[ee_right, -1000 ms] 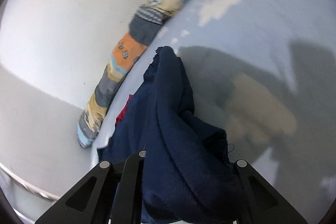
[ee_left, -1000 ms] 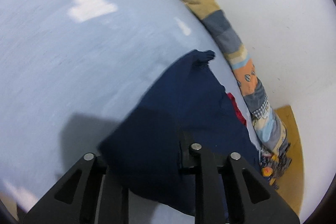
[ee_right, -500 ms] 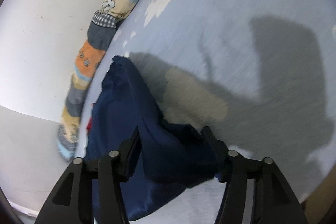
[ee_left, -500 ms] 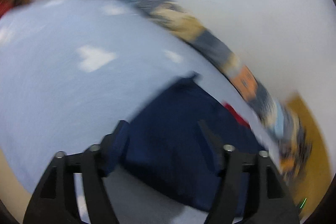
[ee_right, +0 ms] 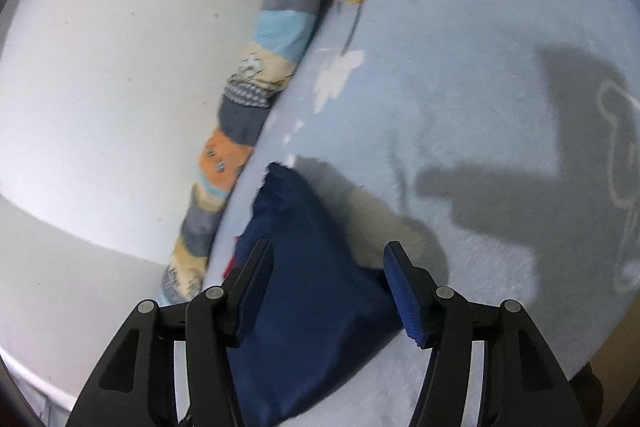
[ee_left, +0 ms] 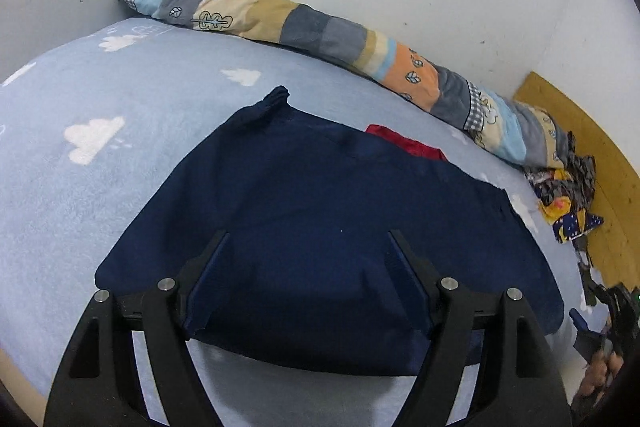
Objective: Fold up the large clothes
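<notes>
**Q:** Pale blue bedding with white cloud motifs fills both views, white walls behind it. How do the two tongs stand?

**A:** Left gripper: jaws spread wide, having just been opening. The navy garment lies flat beneath and beyond the fingers; the pads do not press on it, so it is released. Right gripper: jaws likewise parted, having just been opening. A raised fold of the navy garment sits between the fingers, but there is a gap on each side and the cloth is not clamped.

**Q:** Where does the garment lie?

**A:** On the bedding, folded into a broad panel. In the left view its near edge runs just under the gripper, and a small bunched tip points away toward the bolster. A strip of red cloth shows at the garment's far edge, on the bolster side.

**Q:** What lies beyond the garment?

**A:** A long patchwork bolster in grey, beige, light blue and orange lies along the wall, behind the garment and apart from it. At the bolster's end, to the garment's right in the left view, lies a crumpled pile of patterned fabric in yellow, dark blue and grey. Beside that pile a wooden board stands against the wall. In the right view, shadows fall on the bedding to the right of the garment.
</notes>
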Available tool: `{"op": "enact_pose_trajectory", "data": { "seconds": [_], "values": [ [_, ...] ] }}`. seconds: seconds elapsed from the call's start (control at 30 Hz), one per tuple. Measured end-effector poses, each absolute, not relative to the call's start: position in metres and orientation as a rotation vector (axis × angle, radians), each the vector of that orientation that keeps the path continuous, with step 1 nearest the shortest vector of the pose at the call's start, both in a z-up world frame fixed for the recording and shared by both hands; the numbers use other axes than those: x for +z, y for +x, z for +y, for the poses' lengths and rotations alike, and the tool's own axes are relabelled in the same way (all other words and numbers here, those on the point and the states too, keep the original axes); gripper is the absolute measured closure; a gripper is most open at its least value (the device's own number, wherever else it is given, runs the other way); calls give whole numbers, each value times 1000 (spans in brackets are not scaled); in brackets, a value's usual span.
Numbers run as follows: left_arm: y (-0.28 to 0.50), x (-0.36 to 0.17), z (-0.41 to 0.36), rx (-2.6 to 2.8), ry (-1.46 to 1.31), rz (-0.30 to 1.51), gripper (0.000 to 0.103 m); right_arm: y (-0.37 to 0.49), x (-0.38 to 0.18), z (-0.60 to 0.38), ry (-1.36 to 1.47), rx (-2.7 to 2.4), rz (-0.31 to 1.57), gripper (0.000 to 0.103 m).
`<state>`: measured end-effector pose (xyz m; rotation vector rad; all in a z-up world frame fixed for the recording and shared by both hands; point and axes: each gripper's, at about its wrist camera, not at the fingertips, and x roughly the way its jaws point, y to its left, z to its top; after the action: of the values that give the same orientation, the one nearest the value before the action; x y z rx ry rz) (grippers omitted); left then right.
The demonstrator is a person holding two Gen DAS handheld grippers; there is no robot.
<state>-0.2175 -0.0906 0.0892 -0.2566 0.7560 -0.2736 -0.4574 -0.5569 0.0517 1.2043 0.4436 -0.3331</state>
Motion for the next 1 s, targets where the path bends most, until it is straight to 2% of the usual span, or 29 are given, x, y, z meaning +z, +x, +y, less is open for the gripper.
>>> {"op": "enact_pose_trajectory", "data": {
  "seconds": [0.17, 0.37, 0.47, 0.63, 0.7, 0.73, 0.83, 1.0],
  "values": [
    [-217, 87, -98, -285, -236, 762, 27, -442, 54, -552, 1221, -101, 492, 42],
    [-221, 88, -109, -297, -180, 746, 27, -416, 35, -560, 1182, -222, 715, 41],
    [-221, 88, -107, -291, -189, 746, 27, -423, 45, -562, 1098, -393, 701, 39],
    [-220, 86, -108, -290, -197, 755, 27, -437, 72, -548, 1034, -299, 628, 39],
    [-219, 86, -113, -296, -179, 757, 27, -443, 75, -539, 1050, -284, 613, 33],
    [-220, 86, -115, -299, -168, 755, 27, -448, 67, -533, 1101, -258, 605, 25],
    [-222, 87, -117, -302, -164, 751, 27, -443, 31, -515, 1211, -211, 681, 25],
    [-224, 90, -115, -306, -163, 742, 27, -442, 21, -520, 1227, -211, 660, 25]
  ]
}}
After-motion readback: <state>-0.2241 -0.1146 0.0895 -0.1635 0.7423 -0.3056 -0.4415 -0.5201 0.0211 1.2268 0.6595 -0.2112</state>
